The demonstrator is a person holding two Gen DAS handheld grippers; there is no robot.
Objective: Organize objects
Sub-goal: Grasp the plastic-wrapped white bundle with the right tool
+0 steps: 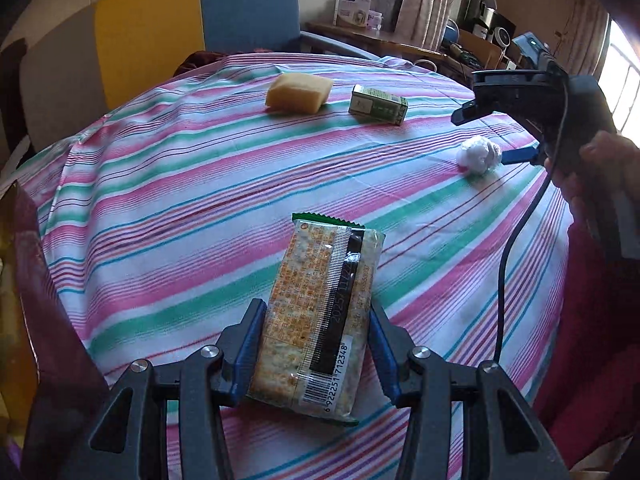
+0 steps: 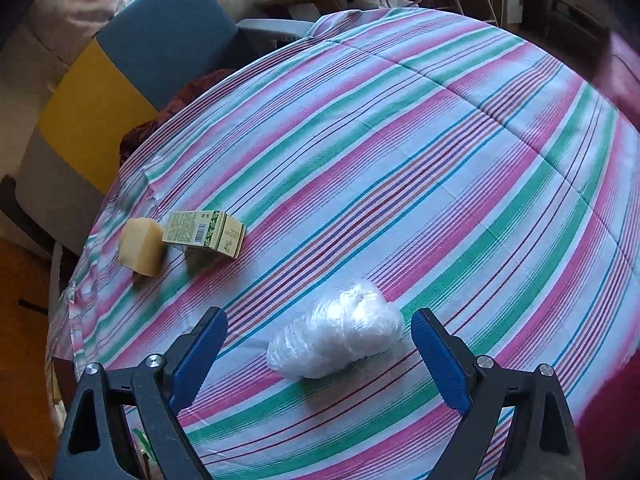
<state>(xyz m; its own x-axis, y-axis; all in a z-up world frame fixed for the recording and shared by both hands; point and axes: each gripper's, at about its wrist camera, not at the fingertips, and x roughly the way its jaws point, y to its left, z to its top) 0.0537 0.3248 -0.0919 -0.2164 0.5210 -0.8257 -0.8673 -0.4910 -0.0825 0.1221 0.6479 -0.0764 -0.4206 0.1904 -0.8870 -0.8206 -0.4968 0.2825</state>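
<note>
My left gripper (image 1: 316, 308) is shut on a clear packet of crackers (image 1: 324, 268), its blue pads pressing both long sides, and holds it above the striped tablecloth (image 1: 180, 208). A white ball of crumpled plastic (image 2: 336, 336) lies on the cloth between the wide-apart fingers of my right gripper (image 2: 319, 314), which is open and not touching it. In the left wrist view the right gripper (image 1: 484, 138) straddles the same ball (image 1: 478, 156) at the right, with a hand on its handle. A yellow block (image 1: 298, 93) and a small green box (image 1: 378, 105) lie side by side at the far edge.
A blue and yellow chair (image 1: 200, 12) stands behind the table. A wooden desk (image 1: 360, 36) with boxes sits further back. The right gripper's black cable (image 1: 516, 248) hangs over the table's right side. Red fabric (image 1: 592, 340) shows beyond the cloth's right edge.
</note>
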